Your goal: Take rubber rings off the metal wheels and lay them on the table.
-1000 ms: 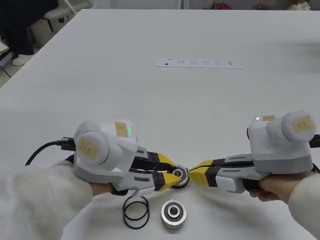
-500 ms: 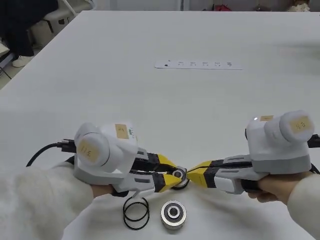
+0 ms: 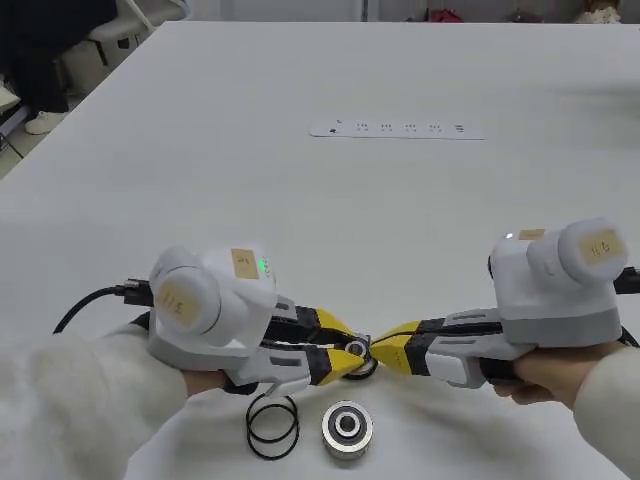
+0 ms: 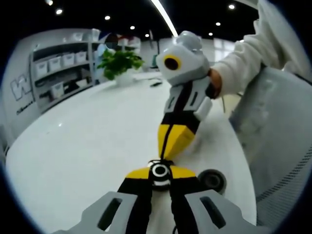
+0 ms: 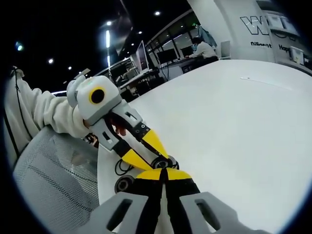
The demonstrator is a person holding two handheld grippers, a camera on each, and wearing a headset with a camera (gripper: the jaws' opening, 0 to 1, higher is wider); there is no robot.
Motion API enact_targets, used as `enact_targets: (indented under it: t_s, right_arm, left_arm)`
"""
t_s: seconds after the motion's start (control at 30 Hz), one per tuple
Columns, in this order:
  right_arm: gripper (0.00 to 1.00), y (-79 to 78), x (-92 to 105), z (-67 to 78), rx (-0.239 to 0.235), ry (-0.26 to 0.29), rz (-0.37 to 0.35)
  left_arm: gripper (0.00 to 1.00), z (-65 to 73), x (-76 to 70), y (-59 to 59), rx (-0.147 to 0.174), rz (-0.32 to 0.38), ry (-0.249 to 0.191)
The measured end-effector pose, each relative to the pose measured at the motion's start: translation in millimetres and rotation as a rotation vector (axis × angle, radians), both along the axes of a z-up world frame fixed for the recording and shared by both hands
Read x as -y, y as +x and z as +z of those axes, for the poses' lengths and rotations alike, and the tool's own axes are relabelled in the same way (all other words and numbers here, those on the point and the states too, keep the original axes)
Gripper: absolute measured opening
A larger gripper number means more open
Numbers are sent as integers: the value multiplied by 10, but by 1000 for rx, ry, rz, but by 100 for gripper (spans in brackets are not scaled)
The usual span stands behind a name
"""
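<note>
White bench, head view: near its front edge the left gripper (image 3: 345, 356) clamps a small silver metal wheel (image 3: 358, 349). The right gripper (image 3: 384, 350) touches the wheel with its jaws pressed together. Two loose black rubber rings (image 3: 272, 420) and a second silver wheel (image 3: 347, 425) lie closer to the edge.

Left gripper view: both jaws grip the small silver metal wheel (image 4: 160, 170).

Right gripper view: narrow yellow tips meet that wheel's rim (image 5: 160, 162).

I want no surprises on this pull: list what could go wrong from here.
1. The left hand-held gripper clamps the metal wheel by its tips alone; a pull may twist it free.
2. The right hand-held gripper looks shut at the wheel's edge; what it grips is unclear, so it may slip.
3. A dropped wheel could hit the loose rings and second wheel nearby.
</note>
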State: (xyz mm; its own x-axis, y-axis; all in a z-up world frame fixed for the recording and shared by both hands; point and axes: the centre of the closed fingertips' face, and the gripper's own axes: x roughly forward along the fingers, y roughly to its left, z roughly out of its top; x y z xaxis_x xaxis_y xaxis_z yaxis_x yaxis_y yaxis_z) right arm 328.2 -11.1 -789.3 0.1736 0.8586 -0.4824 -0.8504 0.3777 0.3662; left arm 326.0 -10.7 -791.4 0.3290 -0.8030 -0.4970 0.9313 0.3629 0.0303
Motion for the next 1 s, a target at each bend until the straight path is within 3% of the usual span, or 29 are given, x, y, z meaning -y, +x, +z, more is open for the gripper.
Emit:
enact_targets:
  t_s: [0.07,0.1,0.13,0.17,0.2,0.23,0.3,0.33,0.43,0.6,0.73,0.93,1.0]
  right_arm:
    - [0,-1,-5,8,2,2,2]
    - [0,-14,-67,129,14,76,20]
    - [0,-44,-169,339,-42,200,9]
    - [0,11,-163,370,-63,185,-23]
    - [0,169,-92,284,90,46,-19]
    - [0,219,-88,263,137,16,-6]
    - [0,189,-94,232,59,50,-28]
    - [0,173,-67,177,51,42,-27]
    - [0,77,24,20,69,-40,14]
    - [1,16,44,-38,69,-62,53]
    - [9,16,47,-63,67,-73,55]
    - [5,4,42,-90,22,-64,38]
    - [2,27,54,-83,34,-67,32]
  left_arm:
    - [14,0,0,1,0,0,1]
    - [14,-1,2,1,0,1,0]
    - [14,-3,6,3,-1,2,-1]
    - [14,-3,10,4,0,1,-1]
    - [14,-4,15,6,2,-1,0]
    - [14,-5,17,8,1,-1,0]
    - [14,-5,19,9,2,-1,0]
    - [14,-5,19,8,4,-1,2]
    - [14,-6,17,8,5,-2,2]
    - [14,-5,18,8,6,-3,1]
    - [14,-4,19,7,6,-3,0]
    - [14,-3,19,3,6,-4,0]
    - [14,-1,17,-3,6,-4,0]
